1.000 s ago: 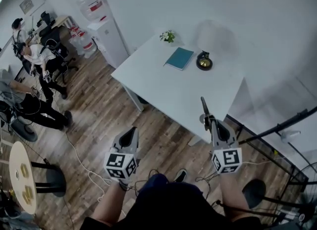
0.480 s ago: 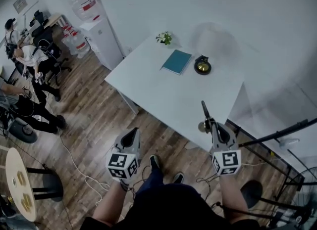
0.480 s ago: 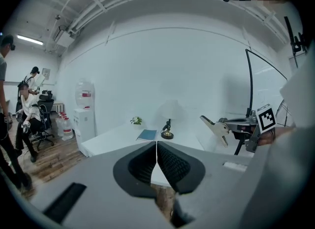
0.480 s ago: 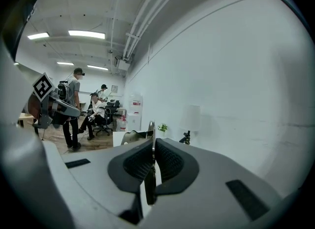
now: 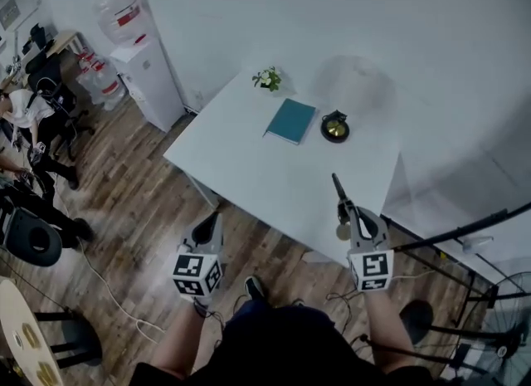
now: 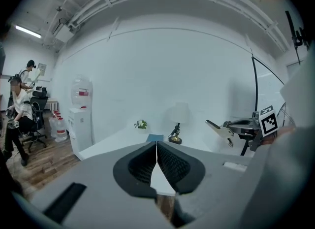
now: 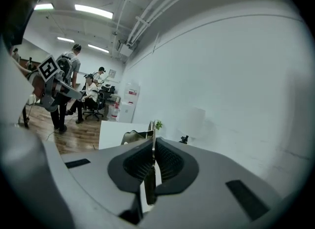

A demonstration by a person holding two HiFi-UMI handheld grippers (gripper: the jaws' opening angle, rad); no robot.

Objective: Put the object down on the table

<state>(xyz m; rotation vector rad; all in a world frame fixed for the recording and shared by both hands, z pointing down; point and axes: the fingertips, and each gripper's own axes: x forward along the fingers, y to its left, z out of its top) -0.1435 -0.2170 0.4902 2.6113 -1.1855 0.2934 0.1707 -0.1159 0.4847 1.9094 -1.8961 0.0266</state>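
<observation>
Two grippers hang by the white table's (image 5: 274,168) near edge. The right gripper (image 5: 349,212) pinches a thin metal object (image 5: 338,191), ready for setting down, and the left gripper (image 5: 212,218) is closed and empty.

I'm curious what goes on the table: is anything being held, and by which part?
The right gripper pinches a thin flat metal tool by its near end; the left gripper holds nothing.

Arms out ahead — my left gripper (image 5: 215,220) pinched together, right gripper (image 5: 352,212) clamped on a thin metal tool (image 5: 338,188).
</observation>
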